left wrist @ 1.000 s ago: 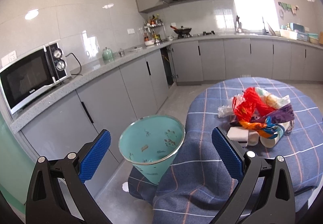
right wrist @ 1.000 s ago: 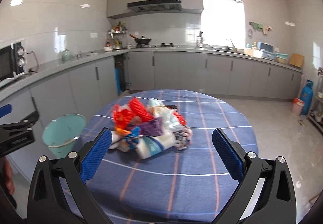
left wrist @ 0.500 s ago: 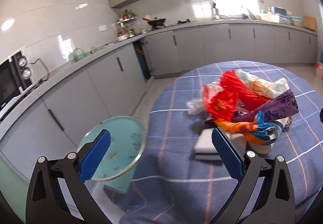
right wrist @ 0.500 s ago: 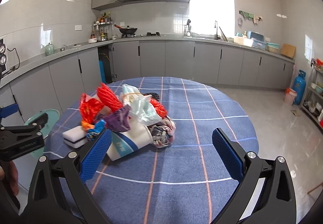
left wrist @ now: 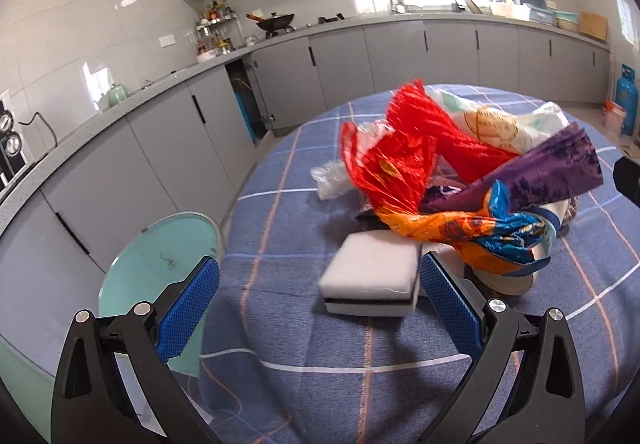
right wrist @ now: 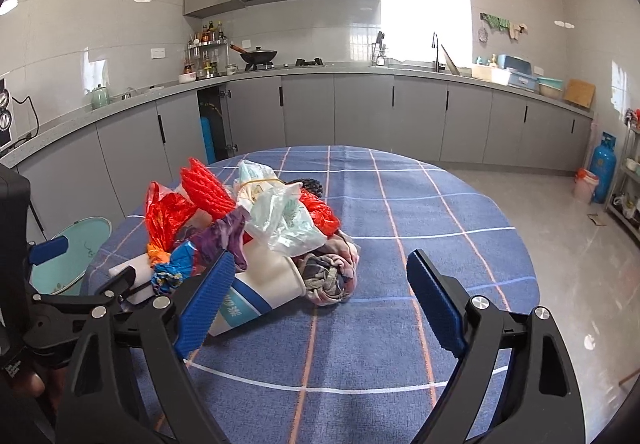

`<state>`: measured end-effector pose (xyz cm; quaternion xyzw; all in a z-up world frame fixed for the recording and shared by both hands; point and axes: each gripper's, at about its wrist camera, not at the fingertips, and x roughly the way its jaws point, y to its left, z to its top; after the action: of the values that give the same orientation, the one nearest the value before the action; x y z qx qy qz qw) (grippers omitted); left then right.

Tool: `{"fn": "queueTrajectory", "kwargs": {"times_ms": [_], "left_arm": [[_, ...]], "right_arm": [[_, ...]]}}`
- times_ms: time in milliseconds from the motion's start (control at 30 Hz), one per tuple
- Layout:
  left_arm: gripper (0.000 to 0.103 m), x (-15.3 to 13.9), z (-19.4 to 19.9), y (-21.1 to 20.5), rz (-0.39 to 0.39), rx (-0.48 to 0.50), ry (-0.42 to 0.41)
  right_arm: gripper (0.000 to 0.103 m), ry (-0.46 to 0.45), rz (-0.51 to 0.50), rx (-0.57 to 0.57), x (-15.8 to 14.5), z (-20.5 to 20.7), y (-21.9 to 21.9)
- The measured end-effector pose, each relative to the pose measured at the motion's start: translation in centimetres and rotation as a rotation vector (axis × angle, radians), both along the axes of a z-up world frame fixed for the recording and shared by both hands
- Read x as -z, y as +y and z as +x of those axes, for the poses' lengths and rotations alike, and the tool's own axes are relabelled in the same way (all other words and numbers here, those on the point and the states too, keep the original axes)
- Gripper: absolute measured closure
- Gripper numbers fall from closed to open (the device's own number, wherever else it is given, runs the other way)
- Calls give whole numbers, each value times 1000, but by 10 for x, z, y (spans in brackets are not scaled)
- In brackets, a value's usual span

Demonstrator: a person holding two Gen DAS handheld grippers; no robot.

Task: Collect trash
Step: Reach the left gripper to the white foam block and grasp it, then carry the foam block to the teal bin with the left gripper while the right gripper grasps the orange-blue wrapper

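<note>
A: Two grippers are in view. State of each?

B: Left gripper [left wrist: 319,298]: jaws spread wide, nothing pinched. A white sponge block [left wrist: 370,278] lies on the table just ahead, its right end beside the right pad. Right gripper [right wrist: 320,296]: jaws have just been closing a little but stand well apart, with nothing between the pads. A paper cup [right wrist: 256,292] lies on its side just past its left finger.

A: Location of the trash?

B: One pile [right wrist: 248,220] sits on the round table with the blue checked cloth [right wrist: 420,244], toward its left side. It comprises red wrappers [left wrist: 404,148], a purple wrapper [left wrist: 532,172], an orange and blue wrapper [left wrist: 480,232], a clear bag [right wrist: 280,216] and a wad of cloth [right wrist: 328,272].

A: Location of the bin?

B: Teal bin [left wrist: 160,264] stands on the floor beside the table's left edge, below the left gripper's left finger.
</note>
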<state>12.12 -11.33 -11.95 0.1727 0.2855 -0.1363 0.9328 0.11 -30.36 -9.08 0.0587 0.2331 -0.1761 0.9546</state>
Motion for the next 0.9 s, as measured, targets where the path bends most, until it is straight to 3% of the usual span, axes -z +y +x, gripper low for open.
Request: {"fn": "queueTrajectory", "kwargs": {"times_ms": [167,200,233,267,333,433,500,667,767,900], "left_arm": [[6,9,6,-5,-24,42,43],[13,10,6,-5,-35,56,51],[37,11,7,-5,-46,73,59],[48,12,8,-5,-60,98,87],[59,14,9,-4,-95,127,127],[78,11,8,2,-112,155,118],[85,3,4,8,-127,156,104],[88,-13,-7,22,-146,159,61],[89,-13,-11,28,-135,153,50],[89,-13,-7,40,-136,120,55]], "right_arm": [[17,-3,-9,-1,2,0,0],[17,-3,-12,-2,2,0,1],[17,-3,-12,-4,3,0,1],[17,-3,-10,-8,3,0,2],[17,-8,-7,-12,4,0,4],[17,-22,-13,-17,0,-2,7],[17,-37,-22,-21,-5,-4,10],[19,-84,-39,-87,-20,-7,28],[25,-75,-33,-179,-23,2,47],[26,-52,-39,-263,-22,14,65]]}}
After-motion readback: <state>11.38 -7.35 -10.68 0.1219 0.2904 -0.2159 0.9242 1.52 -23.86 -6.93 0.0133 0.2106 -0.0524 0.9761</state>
